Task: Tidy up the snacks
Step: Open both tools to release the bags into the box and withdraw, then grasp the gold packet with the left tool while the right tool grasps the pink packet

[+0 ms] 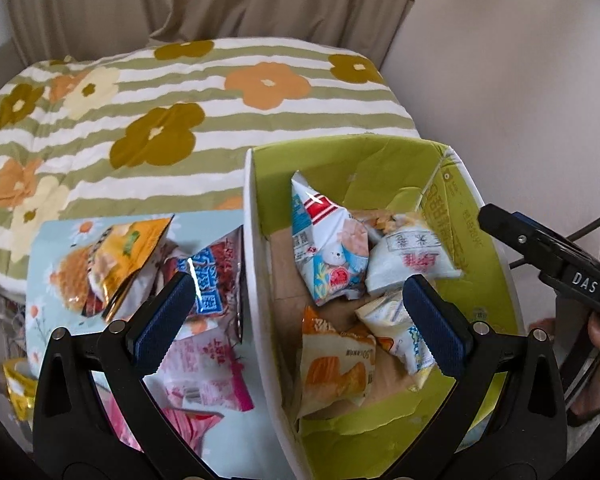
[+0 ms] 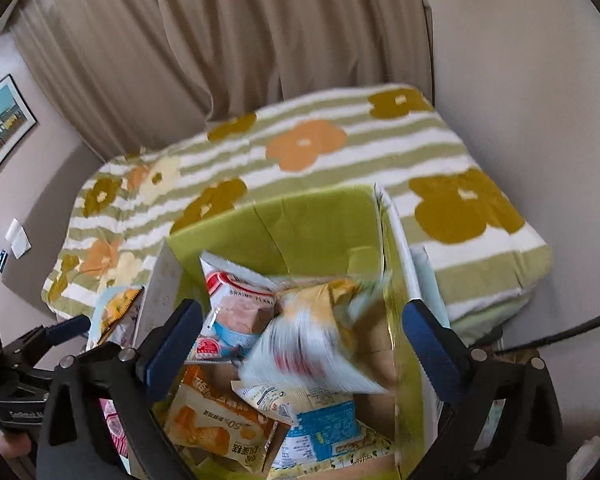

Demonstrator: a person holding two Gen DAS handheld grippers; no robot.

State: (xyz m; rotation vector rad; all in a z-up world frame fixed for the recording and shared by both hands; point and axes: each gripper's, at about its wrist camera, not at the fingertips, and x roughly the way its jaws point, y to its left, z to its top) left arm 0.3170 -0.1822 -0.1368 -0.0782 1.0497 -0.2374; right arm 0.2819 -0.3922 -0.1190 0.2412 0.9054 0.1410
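A green-lined cardboard box [image 1: 340, 160] holds several snack packets: a white-blue shrimp packet [image 1: 332, 248], a white packet [image 1: 412, 256] and an orange cake packet [image 1: 332, 368]. My left gripper [image 1: 298, 284] is open and empty, straddling the box's white left wall. Left of the box lie a yellow-orange packet [image 1: 116, 256], a red-blue packet [image 1: 216, 272] and a pink packet [image 1: 208, 376]. My right gripper [image 2: 303, 308] is open above the box [image 2: 300, 220]. A blurred white-yellow packet [image 2: 312, 344] is between its pads, touching neither. The cake packet [image 2: 212, 428] lies below.
The box and loose packets rest on a light-blue sheet [image 1: 48, 240] on a bed with a green-striped floral blanket [image 1: 180, 92]. Beige curtains [image 2: 220, 40] hang behind, and a wall is on the right. My right gripper's body [image 1: 540, 248] sits at the box's right edge.
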